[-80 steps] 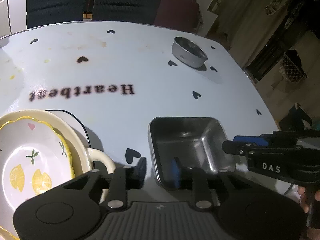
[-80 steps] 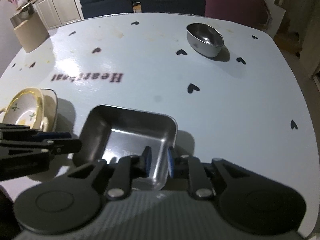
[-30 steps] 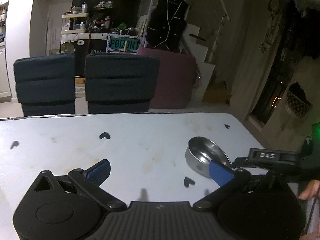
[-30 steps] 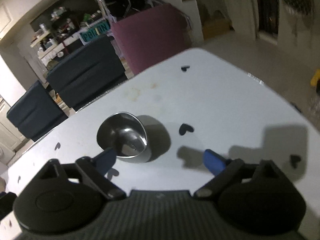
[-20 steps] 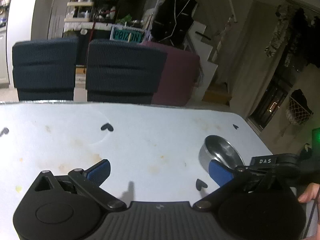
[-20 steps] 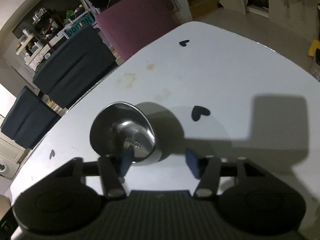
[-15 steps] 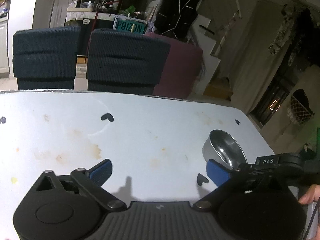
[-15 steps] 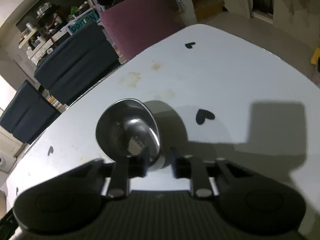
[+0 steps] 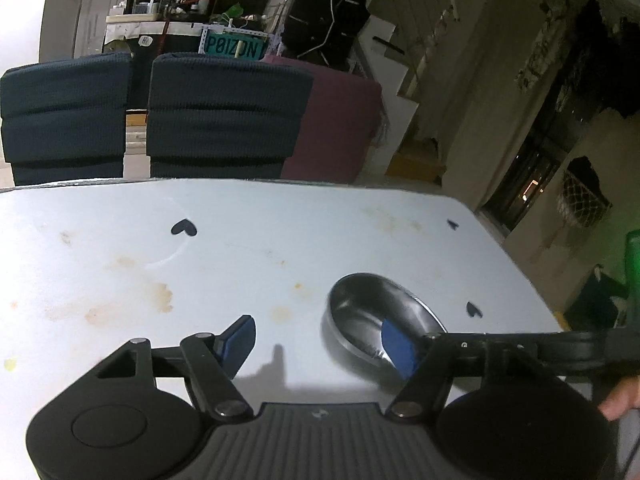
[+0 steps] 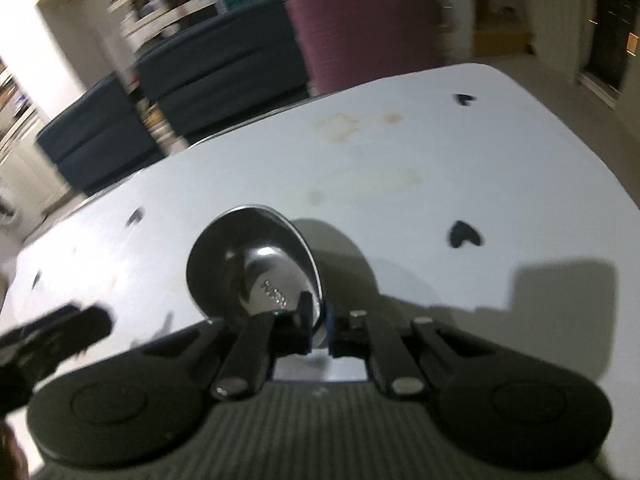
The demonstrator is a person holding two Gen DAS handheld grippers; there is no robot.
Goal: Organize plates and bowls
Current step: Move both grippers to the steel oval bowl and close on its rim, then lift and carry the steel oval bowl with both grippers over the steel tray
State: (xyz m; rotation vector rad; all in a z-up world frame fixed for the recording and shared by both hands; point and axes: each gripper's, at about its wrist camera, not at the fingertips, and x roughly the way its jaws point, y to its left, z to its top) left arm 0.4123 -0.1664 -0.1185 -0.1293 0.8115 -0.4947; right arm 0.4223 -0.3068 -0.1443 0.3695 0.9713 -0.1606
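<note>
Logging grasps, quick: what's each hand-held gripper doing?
Left hand-held gripper: closing, pads not yet pressing anything.
Right hand-held gripper: shut on bowl rim.

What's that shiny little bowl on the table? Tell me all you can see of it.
The bowl is small, round and looks like polished steel, with a mirror-bright inside and a thin rim. It appears empty and sits near the corner of the pale table with its black heart prints. The right tongs are shut on its near rim, one pad inside, one outside.

My right gripper (image 10: 318, 330) went from wide open to clamped on the steel bowl's (image 10: 256, 264) rim; left gripper (image 9: 316, 340) now closing, w/ nothing gripped.
</note>
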